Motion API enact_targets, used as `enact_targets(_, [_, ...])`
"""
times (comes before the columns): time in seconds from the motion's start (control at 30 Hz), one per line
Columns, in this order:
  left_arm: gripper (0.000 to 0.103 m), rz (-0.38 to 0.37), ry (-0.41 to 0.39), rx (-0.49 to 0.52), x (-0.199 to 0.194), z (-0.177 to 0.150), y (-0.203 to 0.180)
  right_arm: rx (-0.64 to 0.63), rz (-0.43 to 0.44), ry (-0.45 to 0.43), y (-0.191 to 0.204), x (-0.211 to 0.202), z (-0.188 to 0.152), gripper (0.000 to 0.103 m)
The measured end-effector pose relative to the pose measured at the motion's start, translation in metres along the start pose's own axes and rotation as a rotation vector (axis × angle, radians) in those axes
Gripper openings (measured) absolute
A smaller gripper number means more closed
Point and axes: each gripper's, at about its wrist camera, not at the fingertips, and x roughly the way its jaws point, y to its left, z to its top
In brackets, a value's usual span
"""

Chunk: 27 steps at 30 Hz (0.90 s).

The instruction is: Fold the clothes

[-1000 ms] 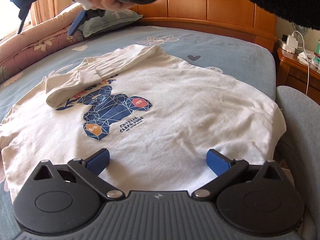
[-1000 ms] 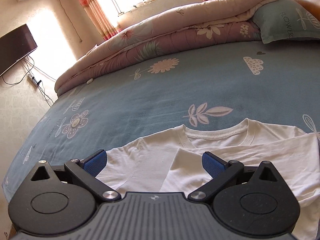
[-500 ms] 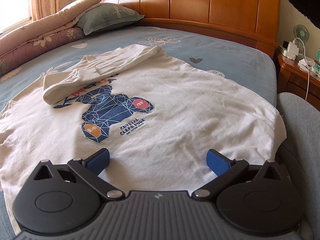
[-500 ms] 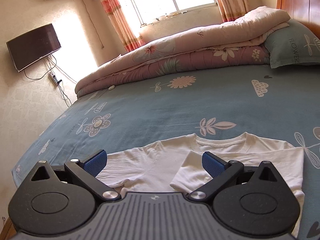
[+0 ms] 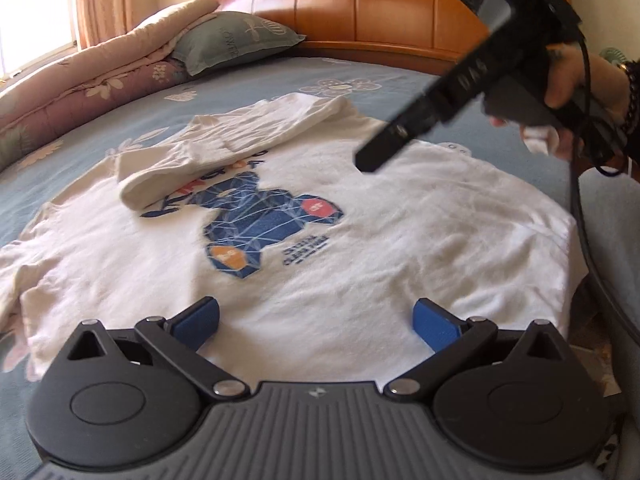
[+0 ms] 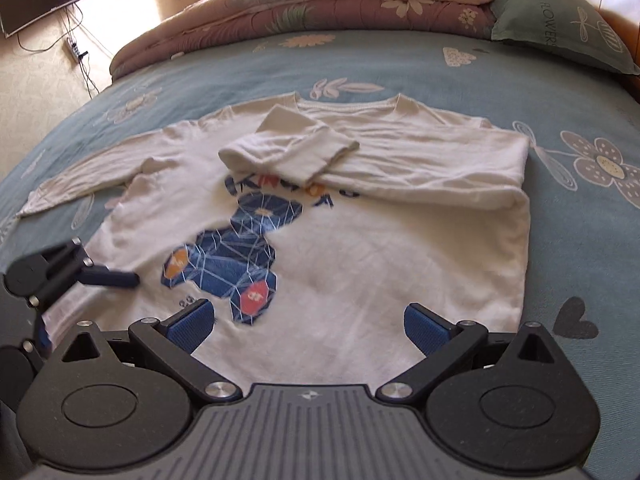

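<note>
right gripper [image 6: 308,320] now over white shirt [image 6: 360,248]

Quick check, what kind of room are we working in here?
A bedroom, most likely. The shirt lies on a bed with a wooden headboard, a pillow and a rolled quilt at its head.

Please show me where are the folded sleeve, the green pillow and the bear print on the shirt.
folded sleeve [image 6: 296,148]: right wrist view, on the cuff end lying across the chest.
green pillow [image 5: 234,42]: left wrist view, on its front face.
bear print [image 6: 236,264]: right wrist view, on the blue body.
</note>
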Motion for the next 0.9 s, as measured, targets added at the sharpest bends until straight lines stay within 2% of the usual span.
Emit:
enact_targets(0.07, [0.102, 0.060, 0.021, -0.051, -0.007, 0.005, 0.014, -0.031, -0.027, 0.005, 0.004, 0.011, -0.010, 0.103])
enact_targets(0.17, [0.102, 0.110, 0.018, -0.158, -0.015, 0.029, 0.040, -0.093, -0.084, -0.030, 0.012, 0.020, -0.025, 0.103])
enact_targets(0.3, [0.102, 0.099, -0.042, -0.291, 0.001, 0.081, 0.067, -0.040, -0.118, -0.115, 0.014, 0.016, -0.037, 0.103])
enact_targets(0.33, [0.102, 0.107, -0.049, -0.294, 0.010, 0.094, 0.070, -0.047, -0.116, -0.117, 0.014, 0.016, -0.037, 0.103])
enact_targets(0.4, [0.102, 0.158, -0.038, -0.267, 0.039, 0.120, 0.067, -0.057, -0.104, -0.112, 0.012, 0.014, -0.036, 0.103])
enact_targets(0.53, [0.102, 0.232, 0.050, -0.183, 0.106, 0.162, 0.049, -0.067, -0.076, -0.070, 0.010, 0.009, -0.033, 0.103])
enact_targets(0.7, [0.102, 0.307, 0.204, -0.054, 0.170, 0.181, 0.023, -0.037, -0.049, -0.043, 0.006, 0.000, -0.034, 0.103])
enact_targets(0.8, [0.103, 0.396, 0.249, 0.000, 0.183, 0.176, 0.020, 0.009, -0.035, -0.035, 0.001, -0.006, -0.031, 0.103])
enact_targets(0.9, [0.103, 0.447, 0.258, -0.025, 0.172, 0.171, 0.034, 0.031, -0.038, -0.051, -0.002, -0.014, -0.027, 0.103])
